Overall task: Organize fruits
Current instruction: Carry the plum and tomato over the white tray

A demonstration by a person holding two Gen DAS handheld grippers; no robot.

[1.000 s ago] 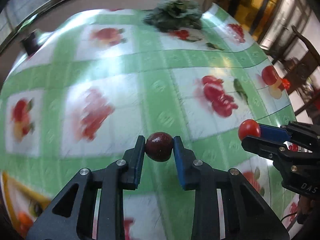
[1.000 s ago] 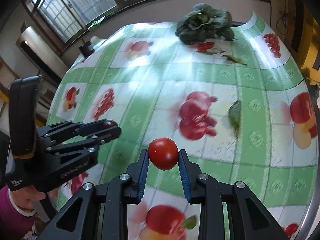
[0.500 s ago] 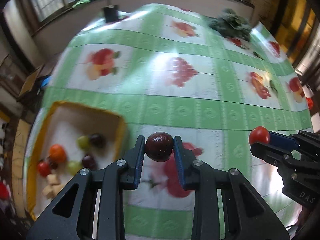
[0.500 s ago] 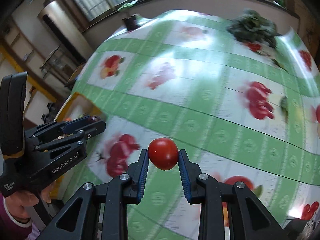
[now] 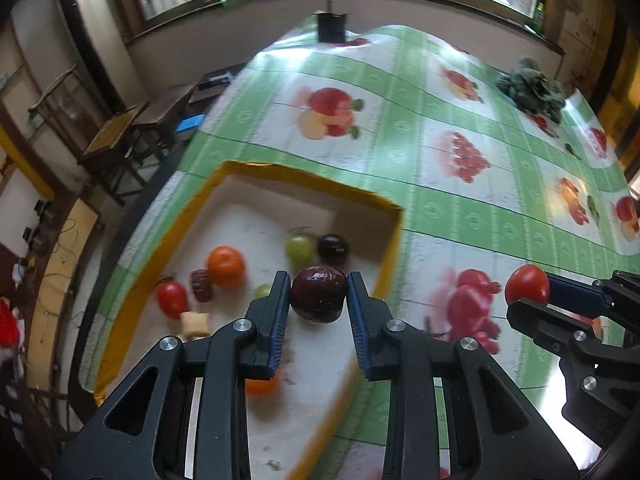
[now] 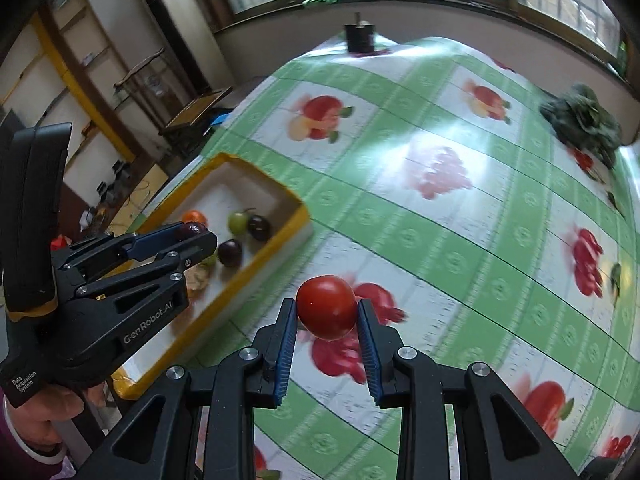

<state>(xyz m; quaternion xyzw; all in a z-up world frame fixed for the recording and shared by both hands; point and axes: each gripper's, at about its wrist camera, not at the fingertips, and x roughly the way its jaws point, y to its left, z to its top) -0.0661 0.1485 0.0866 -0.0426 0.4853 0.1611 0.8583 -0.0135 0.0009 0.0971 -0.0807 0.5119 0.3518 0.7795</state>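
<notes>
I'm mid-carry, both loads bound for the tray (image 5: 394,240). My left tongs (image 5: 319,300) are clamped on a dark plum (image 5: 318,298), glossy and round, hanging over the tray's near right corner. My right tongs (image 6: 327,310) grip a smooth red tomato (image 6: 326,306) over the oilcloth (image 6: 440,220), tray off to their left. Next, I judge: lower the plum and ease apart gently, since round fruit rolls. The tray looks like yellow-rimmed white foam.

Left wrist camera looks down along its fingers, close above the yellow-rimmed tray (image 5: 390,248). Right wrist camera faces across the tablecloth (image 6: 440,216), farther off; both share tray and tablecloth.
</notes>
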